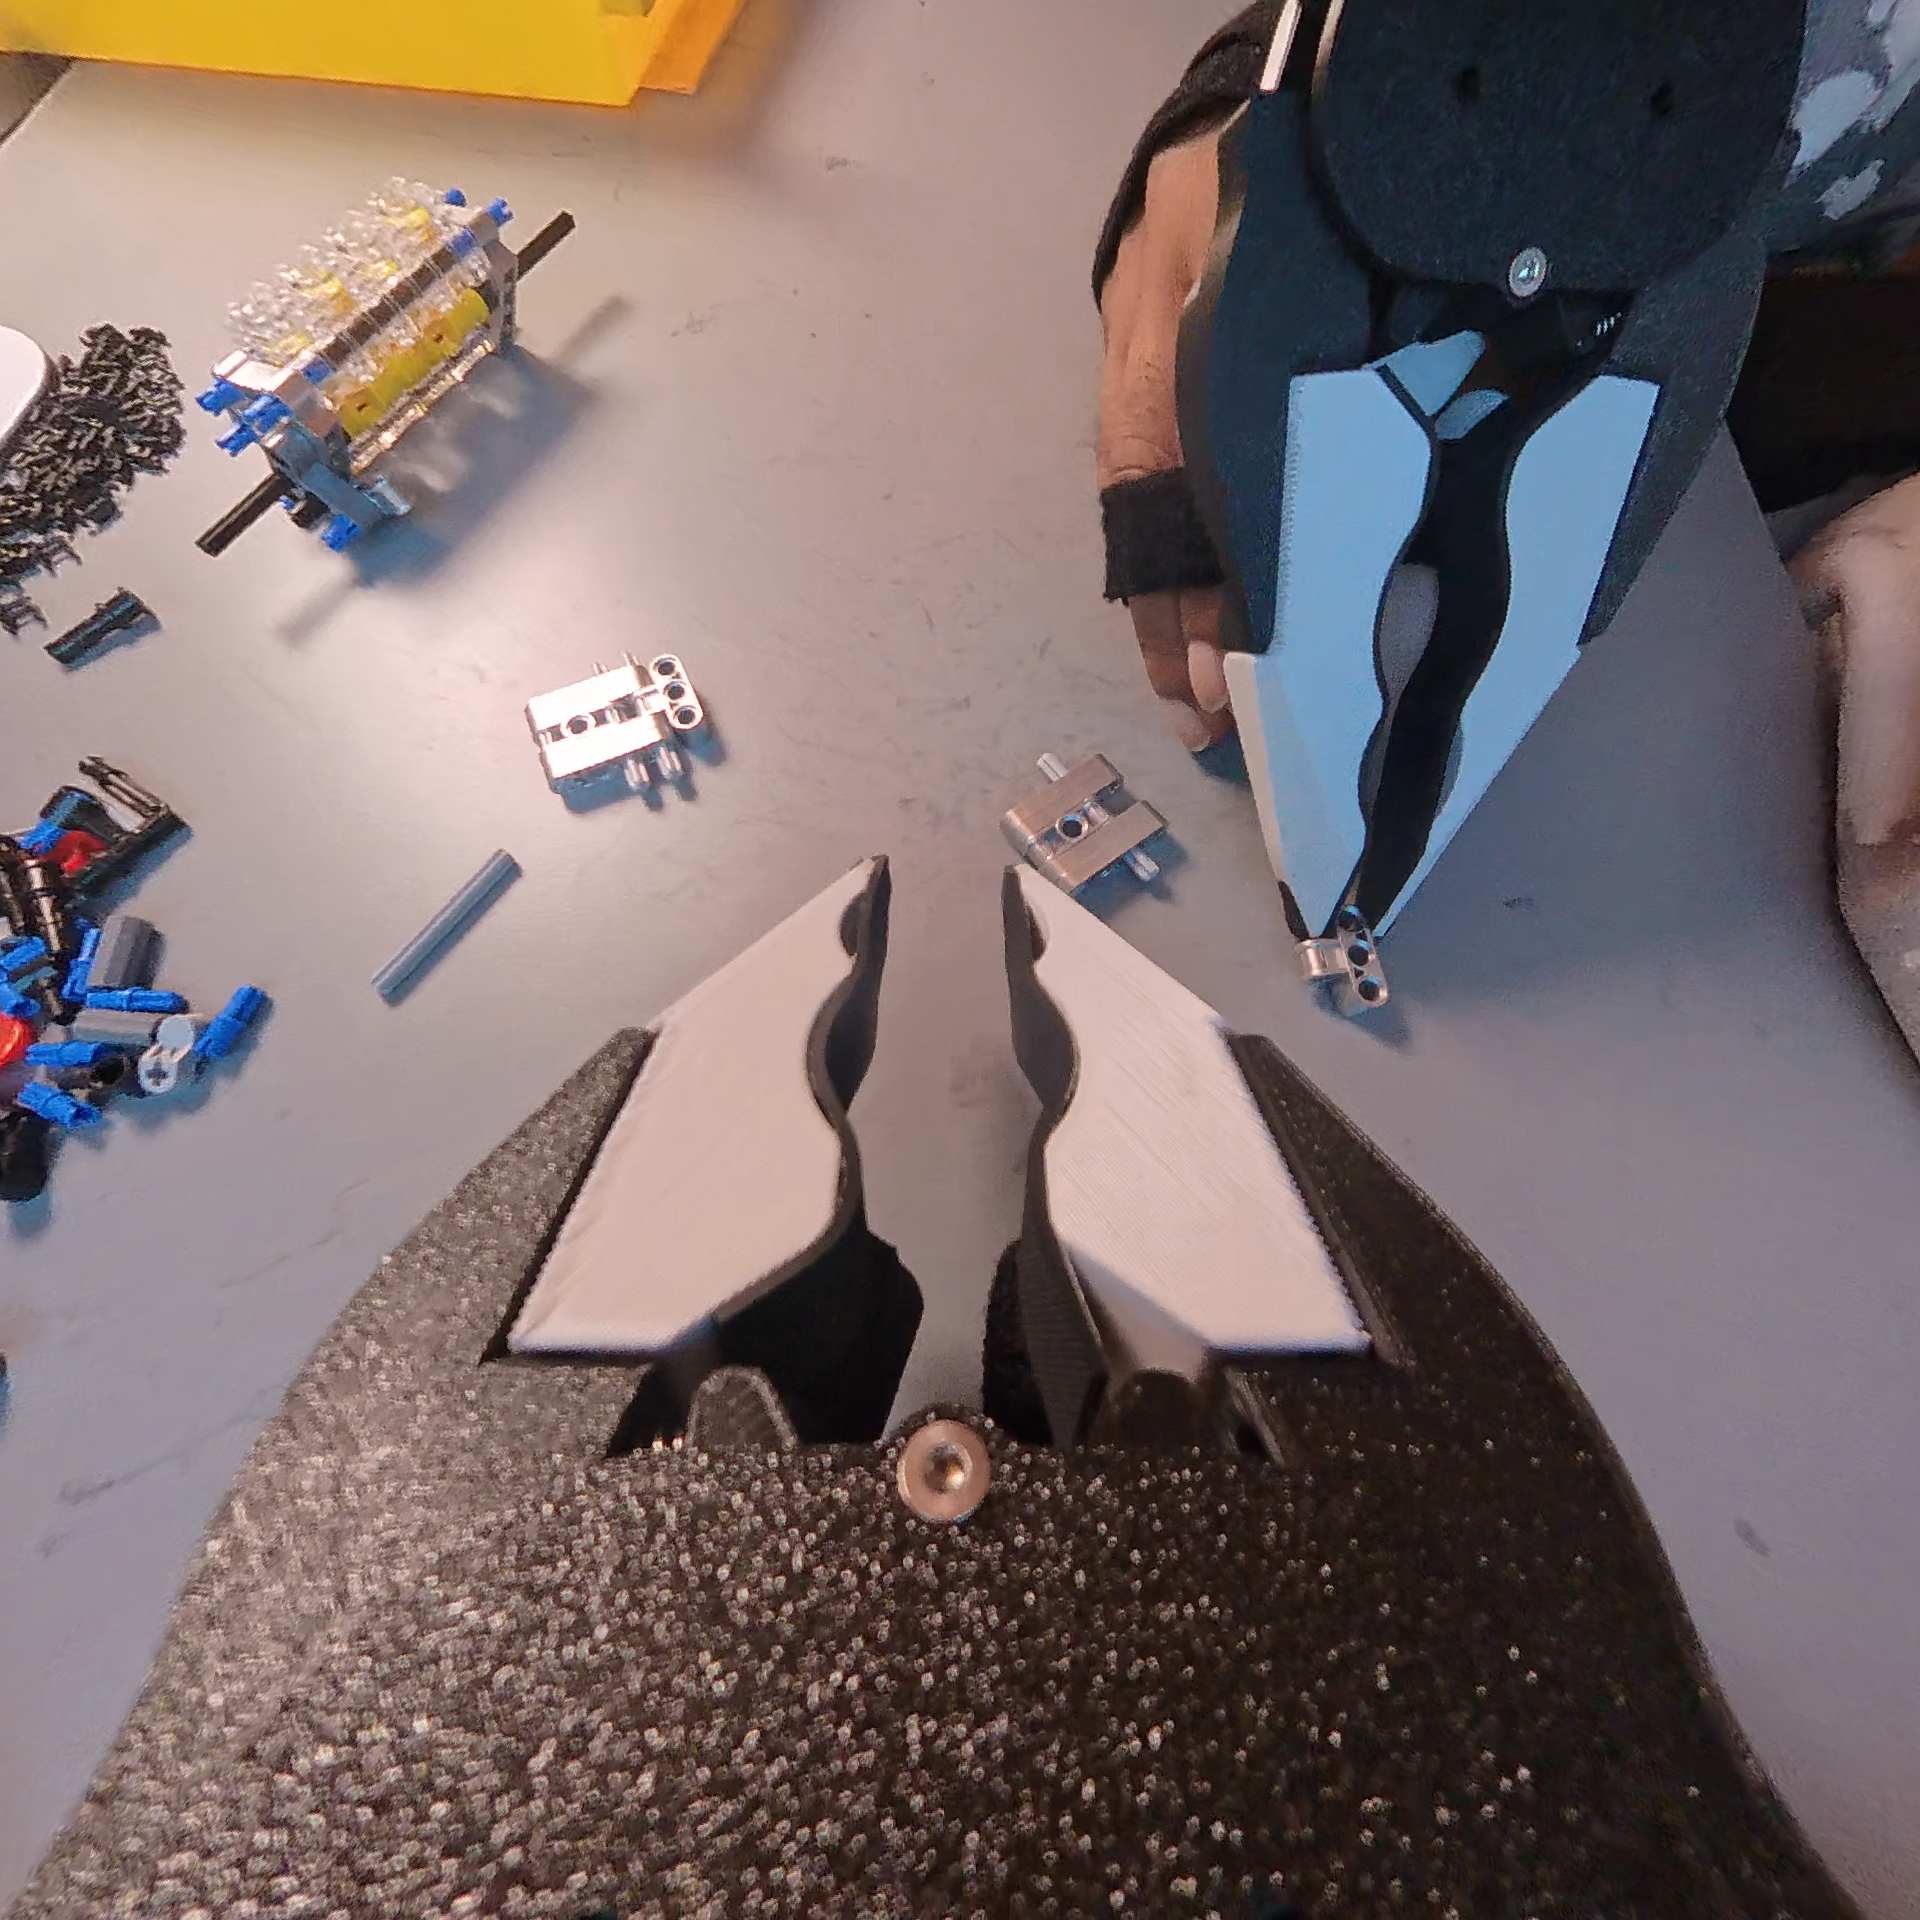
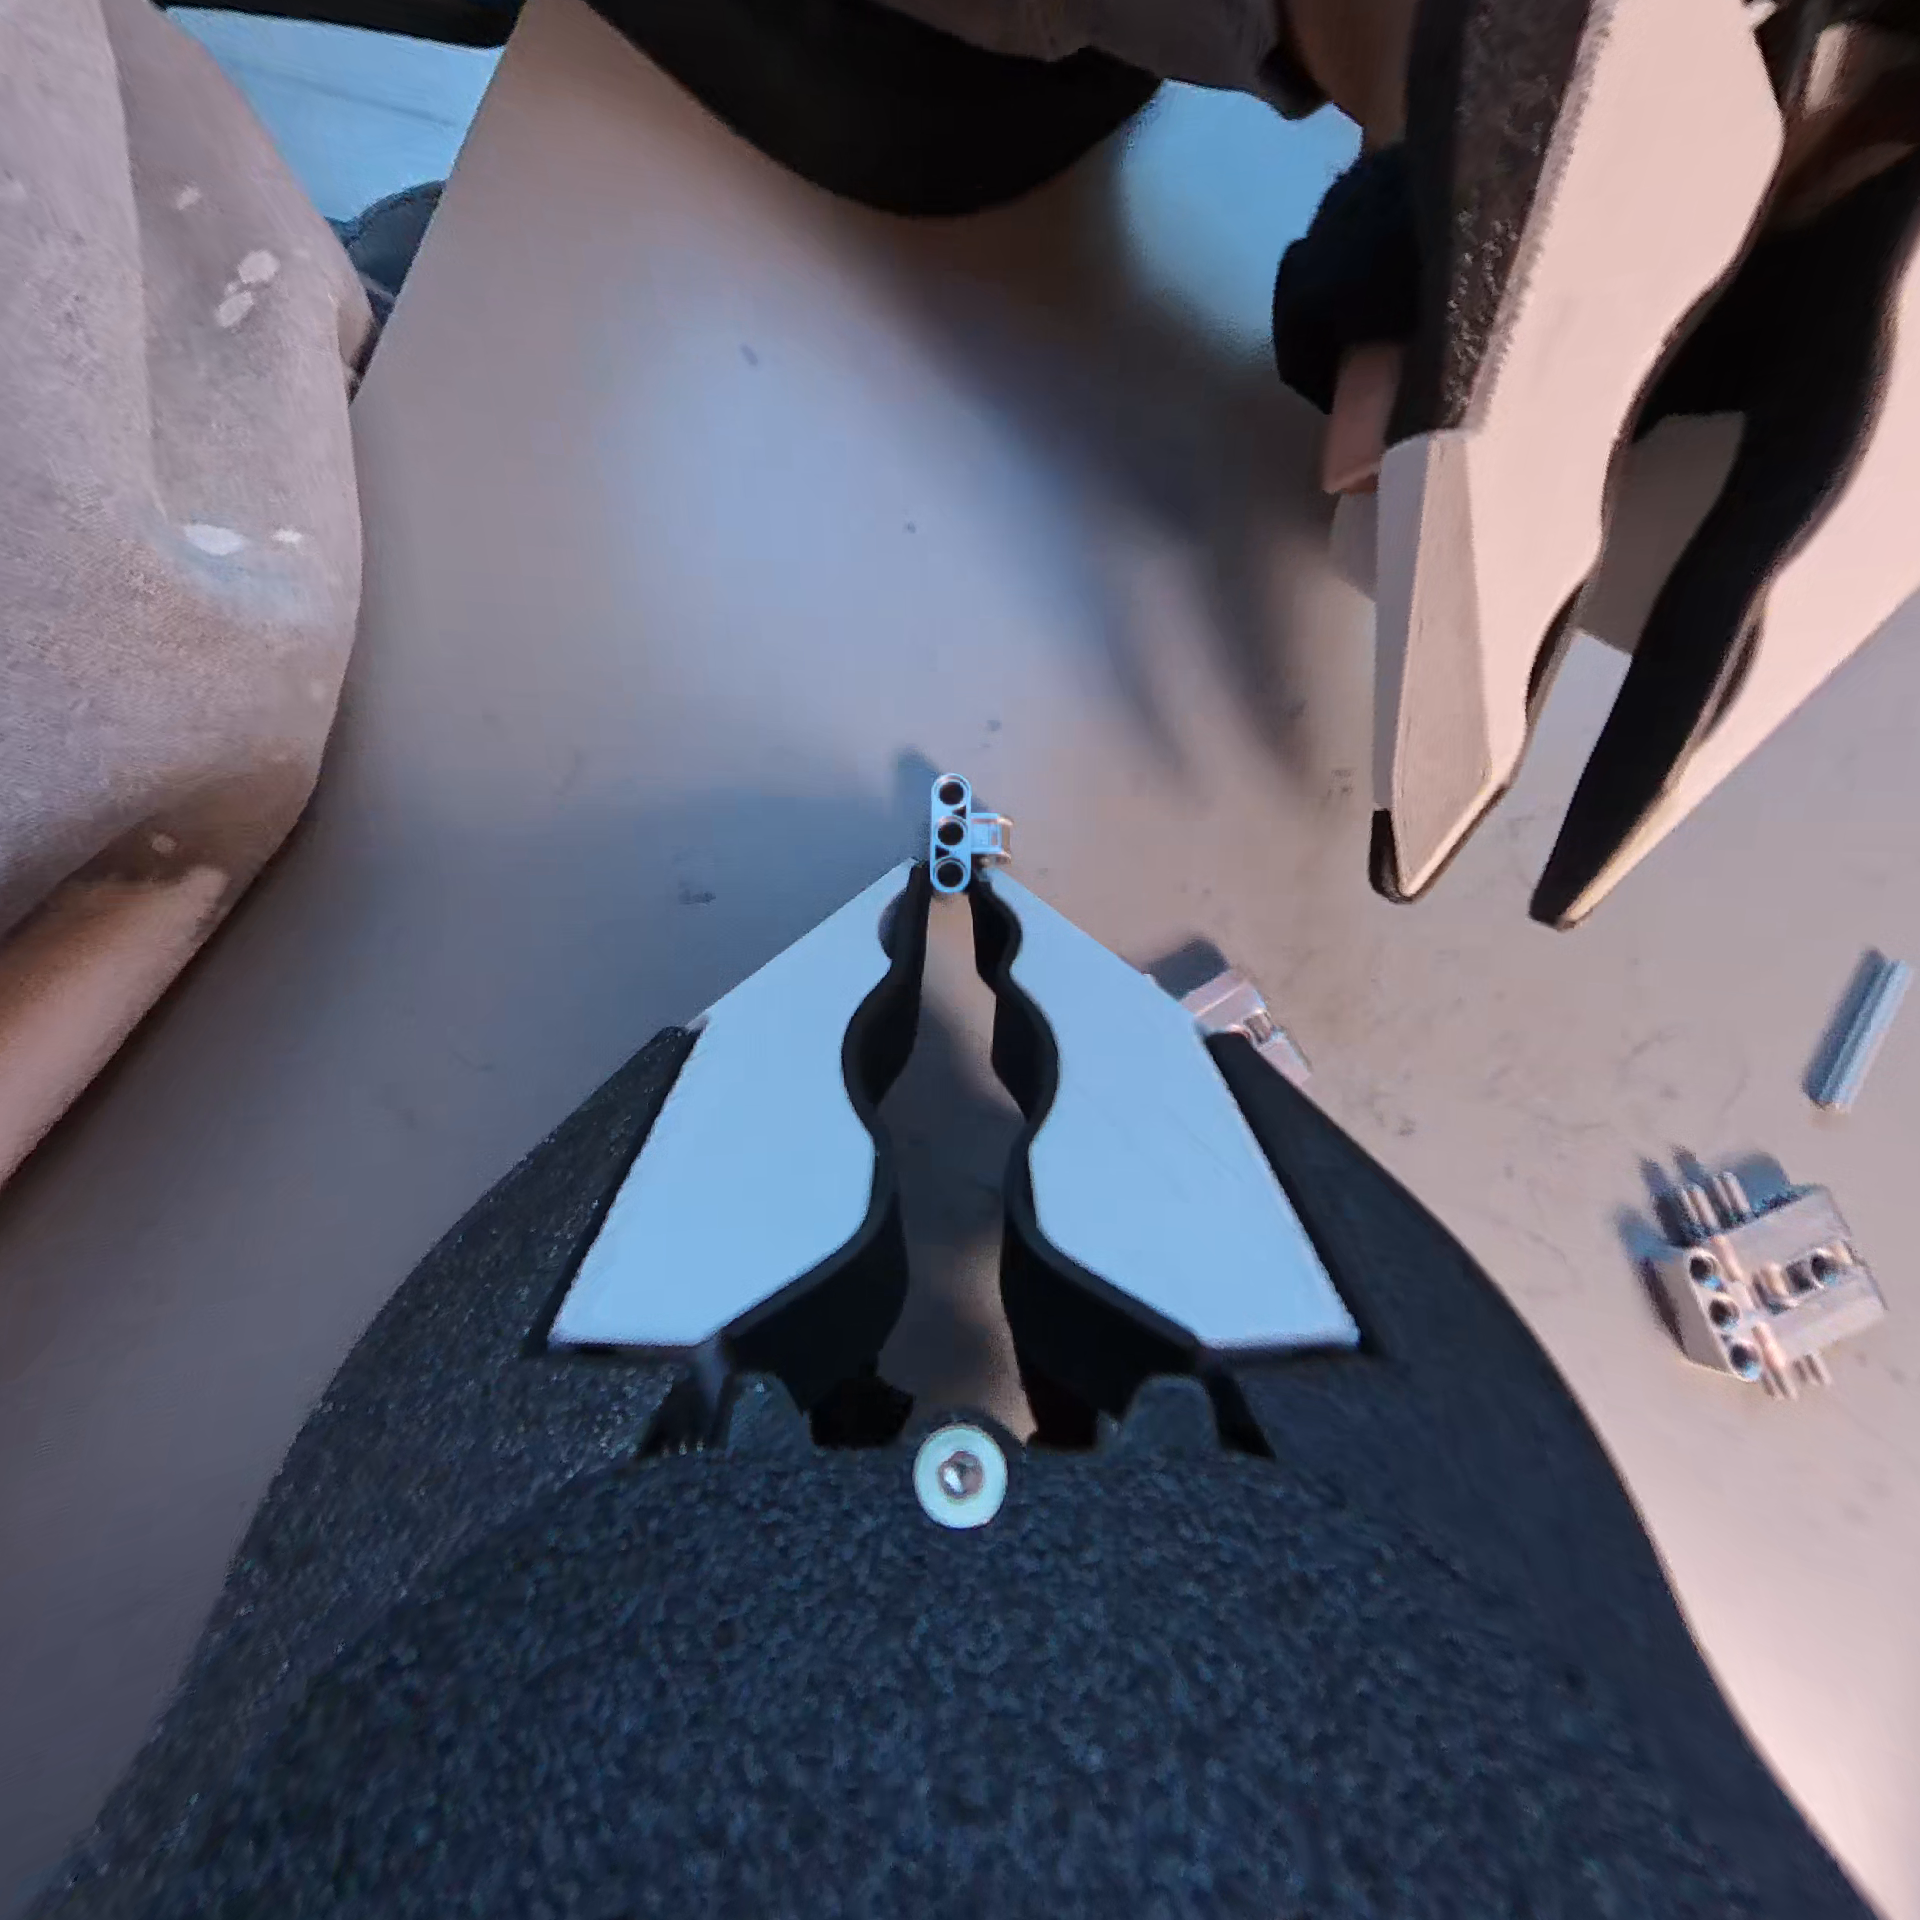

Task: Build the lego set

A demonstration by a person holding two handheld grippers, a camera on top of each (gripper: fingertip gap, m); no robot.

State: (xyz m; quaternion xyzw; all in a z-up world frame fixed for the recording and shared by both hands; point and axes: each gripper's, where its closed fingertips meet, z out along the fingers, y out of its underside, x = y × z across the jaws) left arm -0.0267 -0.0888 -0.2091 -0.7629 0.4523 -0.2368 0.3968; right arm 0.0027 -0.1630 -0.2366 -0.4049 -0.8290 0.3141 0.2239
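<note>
Right gripper [image 2: 951,878] pinches a small grey three-hole plastic connector [image 2: 952,831] at its fingertips, just above the grey table [image 1: 883,436]. Left gripper [image 1: 945,883] hangs parted and empty; a grey slotted plastic block [image 1: 1086,831] lies just beyond its right fingertip.

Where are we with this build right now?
Done: one clear-and-yellow assembly stands built. In hand: right gripper pinches a small grey three-hole connector; left gripper is open, empty. Left: two grey sub-blocks, a grey axle, loose pins.

A matte grey tabletop [image 1: 935,364], scuffed and lightly marked, lit evenly, with soft shadows.
</note>
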